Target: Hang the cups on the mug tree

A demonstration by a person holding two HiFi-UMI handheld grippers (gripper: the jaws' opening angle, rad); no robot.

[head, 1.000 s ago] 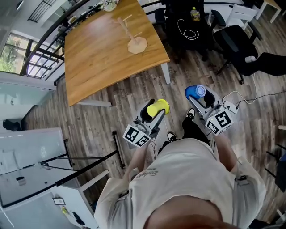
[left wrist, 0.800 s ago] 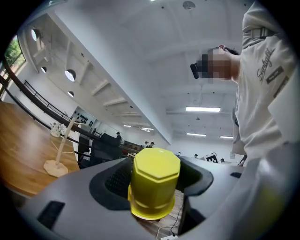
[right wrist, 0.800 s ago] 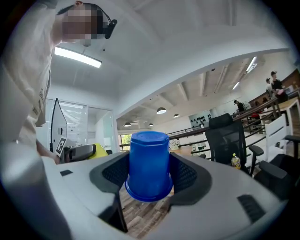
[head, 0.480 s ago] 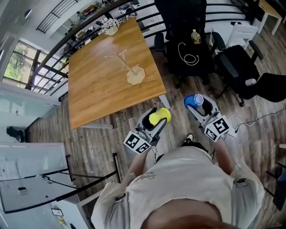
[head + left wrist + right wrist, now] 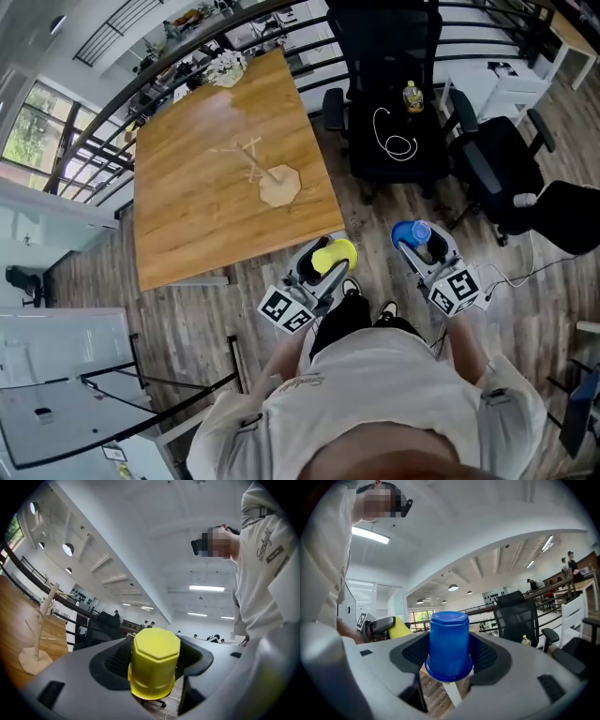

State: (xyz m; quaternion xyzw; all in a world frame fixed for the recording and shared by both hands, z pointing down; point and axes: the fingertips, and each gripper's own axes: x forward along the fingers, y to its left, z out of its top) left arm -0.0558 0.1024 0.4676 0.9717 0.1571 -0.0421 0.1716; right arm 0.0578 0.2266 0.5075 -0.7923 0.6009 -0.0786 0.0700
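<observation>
Yellow cup (image 5: 334, 255) sits clamped in the left gripper (image 5: 320, 265); the right gripper (image 5: 419, 246) clamps a blue cup (image 5: 409, 234). Both are held above the floor, near the wooden surface (image 5: 178, 187) carrying the bare mug tree (image 5: 262, 174).

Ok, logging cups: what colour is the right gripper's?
It's a blue cup, clearest in the right gripper view.

Left tool (image 5: 327, 260) clamped on yellow cup (image 5: 154, 663), right tool (image 5: 417, 240) on blue cup (image 5: 449, 644).
</observation>
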